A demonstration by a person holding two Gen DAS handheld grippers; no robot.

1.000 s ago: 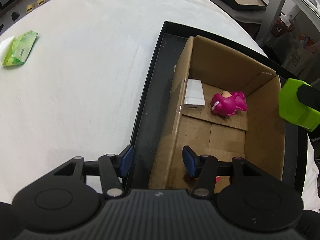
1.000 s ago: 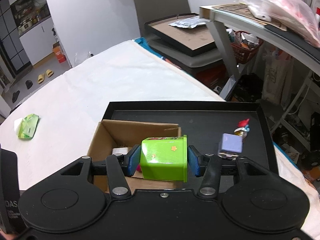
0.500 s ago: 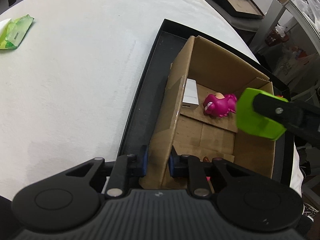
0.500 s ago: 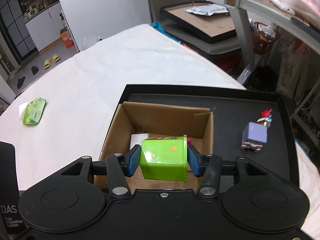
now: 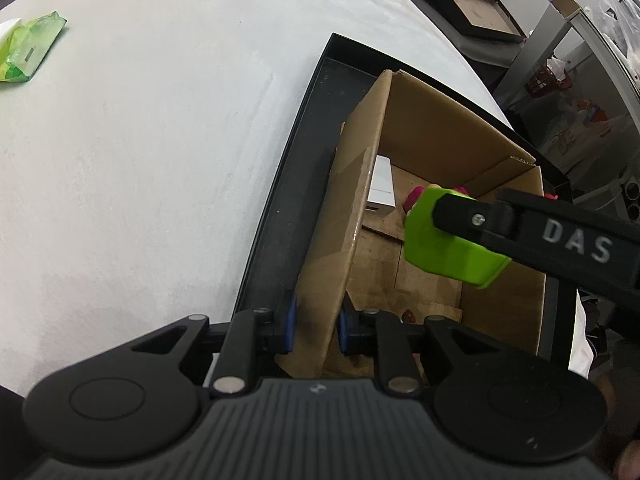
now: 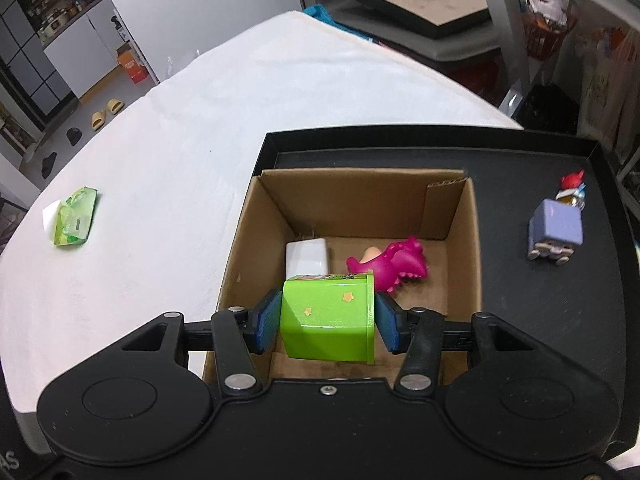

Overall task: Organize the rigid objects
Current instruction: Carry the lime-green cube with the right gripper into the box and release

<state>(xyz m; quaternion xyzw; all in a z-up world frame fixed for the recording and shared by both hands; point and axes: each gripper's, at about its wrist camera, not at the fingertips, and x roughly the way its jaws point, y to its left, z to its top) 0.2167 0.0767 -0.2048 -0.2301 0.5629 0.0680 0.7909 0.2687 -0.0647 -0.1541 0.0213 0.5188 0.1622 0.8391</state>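
An open cardboard box (image 6: 360,200) stands in a black tray (image 6: 520,300) on the white table. Inside lie a white charger (image 6: 306,258) and a pink dinosaur toy (image 6: 392,266). My right gripper (image 6: 326,320) is shut on a lime-green container (image 6: 328,328) and holds it above the box's near side. In the left wrist view the green container (image 5: 440,248) hovers over the cardboard box (image 5: 432,136), hiding most of the pink dinosaur toy (image 5: 414,196) beside the white charger (image 5: 380,188). My left gripper (image 5: 316,328) is shut on the box's left wall.
A purple block figure (image 6: 554,234) and a small red-topped figure (image 6: 572,188) sit on the tray's right side. A green packet (image 6: 76,222) lies far left on the table; the left wrist view shows the green packet (image 5: 30,52) too. Chairs and shelves stand beyond the table edge.
My left gripper went from open to shut on the box's left wall. My right gripper carried the green container forward and down over the box opening.
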